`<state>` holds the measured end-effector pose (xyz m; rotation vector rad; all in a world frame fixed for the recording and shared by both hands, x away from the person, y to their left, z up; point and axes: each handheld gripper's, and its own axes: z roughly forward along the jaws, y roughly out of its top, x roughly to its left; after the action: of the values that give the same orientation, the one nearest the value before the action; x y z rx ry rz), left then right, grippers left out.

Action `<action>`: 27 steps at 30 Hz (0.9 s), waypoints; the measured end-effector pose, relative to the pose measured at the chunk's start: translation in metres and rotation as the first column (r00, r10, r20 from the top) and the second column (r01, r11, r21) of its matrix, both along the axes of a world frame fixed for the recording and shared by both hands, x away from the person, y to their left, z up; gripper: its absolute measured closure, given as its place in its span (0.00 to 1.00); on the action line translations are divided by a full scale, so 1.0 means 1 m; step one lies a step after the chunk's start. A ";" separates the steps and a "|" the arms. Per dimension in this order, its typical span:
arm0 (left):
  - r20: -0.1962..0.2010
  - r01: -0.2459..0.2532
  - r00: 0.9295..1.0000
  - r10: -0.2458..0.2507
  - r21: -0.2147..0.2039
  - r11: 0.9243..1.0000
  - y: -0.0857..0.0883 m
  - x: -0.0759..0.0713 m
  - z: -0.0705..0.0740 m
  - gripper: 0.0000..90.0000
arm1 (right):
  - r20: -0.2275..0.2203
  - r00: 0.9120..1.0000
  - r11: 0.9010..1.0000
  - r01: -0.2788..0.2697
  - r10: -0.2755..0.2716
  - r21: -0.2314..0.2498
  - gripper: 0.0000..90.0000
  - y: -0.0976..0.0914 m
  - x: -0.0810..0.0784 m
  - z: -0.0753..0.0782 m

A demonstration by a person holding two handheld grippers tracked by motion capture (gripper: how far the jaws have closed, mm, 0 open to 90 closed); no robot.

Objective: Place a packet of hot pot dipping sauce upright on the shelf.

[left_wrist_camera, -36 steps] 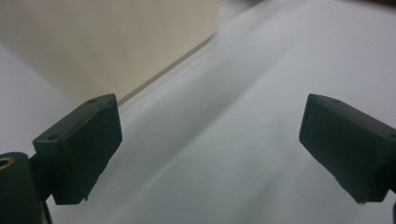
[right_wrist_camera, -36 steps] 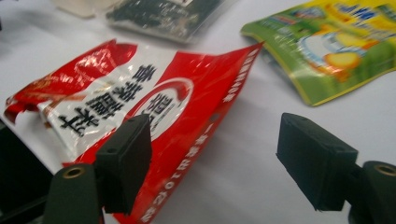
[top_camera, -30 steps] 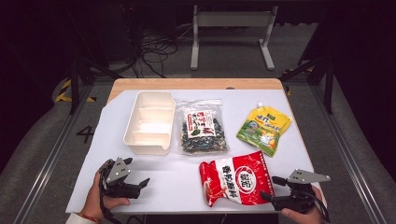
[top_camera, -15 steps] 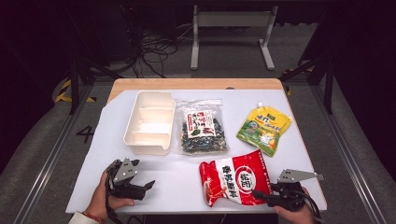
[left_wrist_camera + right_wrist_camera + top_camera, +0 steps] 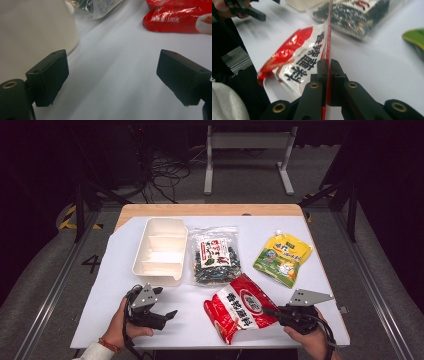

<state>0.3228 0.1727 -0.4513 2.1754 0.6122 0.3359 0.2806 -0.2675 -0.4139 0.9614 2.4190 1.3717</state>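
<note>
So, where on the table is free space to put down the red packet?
Bare sheet lies between the left gripper and the red packet, held by the right gripper. Another strip runs left of the white tray. Crowded: tray, seaweed bag and yellow pouch across the middle.

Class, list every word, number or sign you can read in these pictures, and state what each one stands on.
"4": painted on the floor left of the table.
"100": in a white line of print on the red snack bag; the characters beside it are blurred.
Large black Chinese characters on the red snack bag's white panel: too blurred to quote.
Print on the seaweed bag: too small.
Print on the yellow pouch: too small.
</note>
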 end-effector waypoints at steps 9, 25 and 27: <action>-0.036 0.146 0.988 -0.149 -0.074 0.986 -0.047 0.020 0.010 0.13 | 0.121 0.990 0.997 -0.077 0.078 -0.012 0.99 0.037 0.017 0.023; -0.026 0.276 0.958 -0.284 -0.167 0.946 -0.076 0.034 0.019 0.47 | 0.274 0.950 0.987 -0.162 0.151 0.017 0.99 0.074 0.018 0.046; -0.017 0.304 0.950 -0.313 -0.185 0.934 -0.078 0.034 0.023 0.54 | 0.282 0.947 0.986 -0.166 0.155 0.015 0.99 0.076 0.018 0.047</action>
<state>0.3572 0.0952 -0.4288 2.0664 0.3034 0.0582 0.2988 -0.1912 -0.3664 0.5414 2.3026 1.4986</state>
